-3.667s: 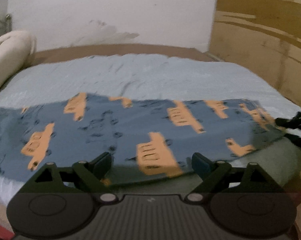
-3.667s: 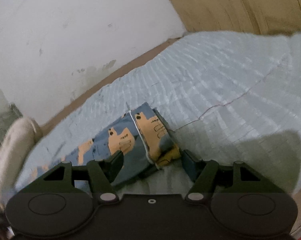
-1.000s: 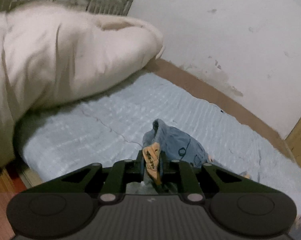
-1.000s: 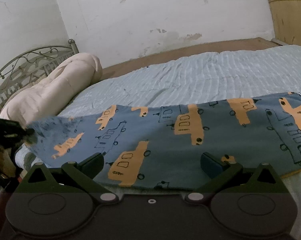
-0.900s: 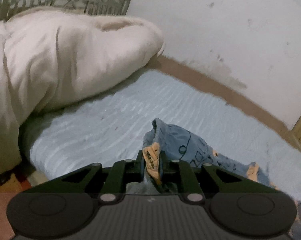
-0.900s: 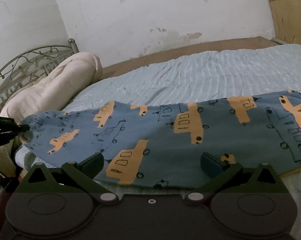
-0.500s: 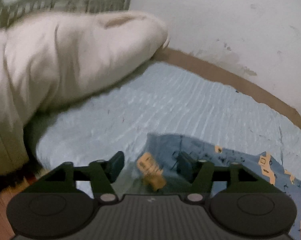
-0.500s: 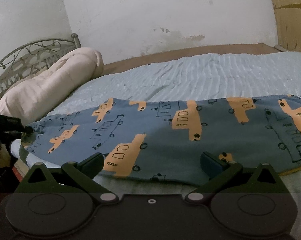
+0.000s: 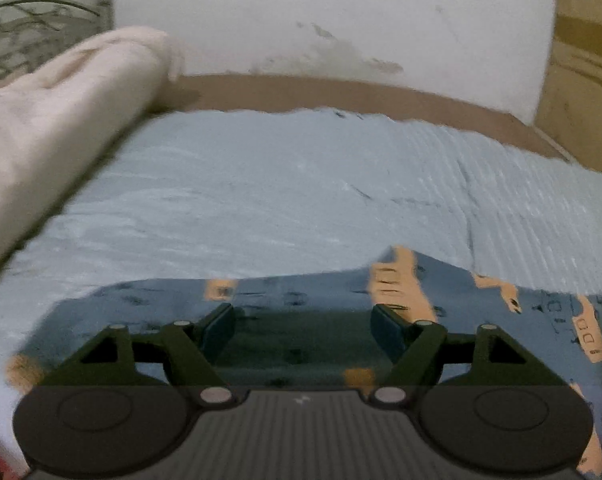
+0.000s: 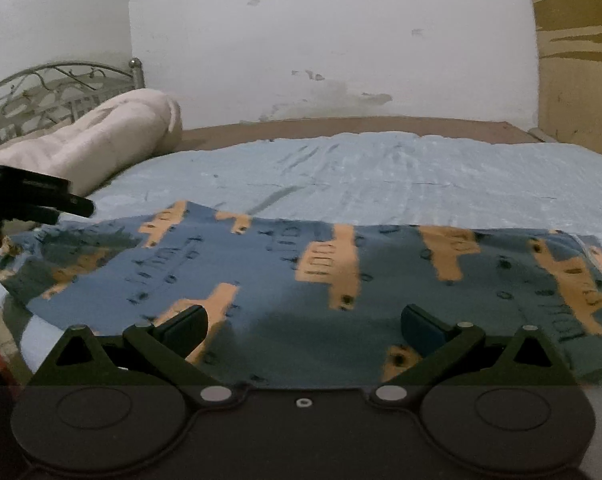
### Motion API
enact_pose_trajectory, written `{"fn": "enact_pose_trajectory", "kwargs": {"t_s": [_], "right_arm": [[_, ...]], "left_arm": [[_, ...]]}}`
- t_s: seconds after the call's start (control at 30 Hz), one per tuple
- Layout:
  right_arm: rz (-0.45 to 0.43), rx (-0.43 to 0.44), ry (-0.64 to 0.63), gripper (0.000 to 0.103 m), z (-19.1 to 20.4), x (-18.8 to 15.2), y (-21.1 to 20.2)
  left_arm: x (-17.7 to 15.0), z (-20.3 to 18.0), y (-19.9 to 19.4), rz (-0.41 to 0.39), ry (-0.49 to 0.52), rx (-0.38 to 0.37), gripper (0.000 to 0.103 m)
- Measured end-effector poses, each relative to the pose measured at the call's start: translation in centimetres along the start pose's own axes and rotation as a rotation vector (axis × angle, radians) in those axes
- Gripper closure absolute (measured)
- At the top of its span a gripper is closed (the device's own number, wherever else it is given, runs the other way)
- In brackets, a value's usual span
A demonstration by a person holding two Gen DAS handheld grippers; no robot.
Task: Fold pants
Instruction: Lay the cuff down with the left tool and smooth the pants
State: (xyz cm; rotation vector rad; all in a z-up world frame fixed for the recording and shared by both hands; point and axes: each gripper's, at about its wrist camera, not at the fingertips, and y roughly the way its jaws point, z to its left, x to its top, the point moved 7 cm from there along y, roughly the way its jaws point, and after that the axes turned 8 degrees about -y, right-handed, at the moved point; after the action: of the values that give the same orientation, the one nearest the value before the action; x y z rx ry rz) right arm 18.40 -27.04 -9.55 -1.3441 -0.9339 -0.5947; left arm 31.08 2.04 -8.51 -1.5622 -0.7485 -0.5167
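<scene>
Pants (image 10: 301,276) spread flat along bed (image 10: 381,176) for folding; left gripper (image 9: 303,330) just opened, apparently empty; right gripper (image 10: 303,328) agape, empty.

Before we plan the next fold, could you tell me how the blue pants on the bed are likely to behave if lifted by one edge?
The pants lie flat and follow the bed, so they probably hang limp. The thin cloth looks light. Its rippled far edge suggests that pushing bunches it rather than slides it.
</scene>
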Motion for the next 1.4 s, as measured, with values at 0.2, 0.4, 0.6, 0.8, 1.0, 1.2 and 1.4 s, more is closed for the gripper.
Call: {"fn": "enact_pose_trajectory", "kwargs": {"t_s": [0.2, 0.4, 0.6, 0.8, 1.0, 1.2, 1.4], "right_arm": [[0.002, -0.122, -0.027, 0.001, -4.2, -1.4, -0.9], [-0.012, -0.171, -0.015, 0.001, -7.8, -2.6, -1.7], [-0.025, -0.185, -0.012, 0.001, -8.0, -2.9, -1.3], [-0.03, -0.192, -0.002, 0.001, -7.9, -2.9, -1.4], [-0.029, -0.187, -0.005, 0.001, -7.9, -2.9, -1.5], [-0.029, -0.182, -0.006, 0.001, -7.8, -3.0, -1.7], [-0.053, -0.176, 0.016, 0.001, -7.9, -2.9, -2.1]], "left_arm": [[-0.5, -0.7, 3.8, 0.004, 0.082, 0.057, 0.009], [0.7, 3.7, 3.8, -0.013, -0.005, 0.111, 0.008], [1.5, 8.3, 1.4, -0.067, -0.027, 0.223, 0.008], [0.1, 9.0, -1.7, -0.109, 0.009, 0.267, 0.005], [-0.7, 13.3, -0.5, -0.061, -0.062, 0.446, 0.002], [0.5, 14.0, -1.5, -0.067, -0.076, 0.474, 0.002], [1.0, 9.9, -3.2, -0.115, -0.068, 0.402, 0.001]]}}
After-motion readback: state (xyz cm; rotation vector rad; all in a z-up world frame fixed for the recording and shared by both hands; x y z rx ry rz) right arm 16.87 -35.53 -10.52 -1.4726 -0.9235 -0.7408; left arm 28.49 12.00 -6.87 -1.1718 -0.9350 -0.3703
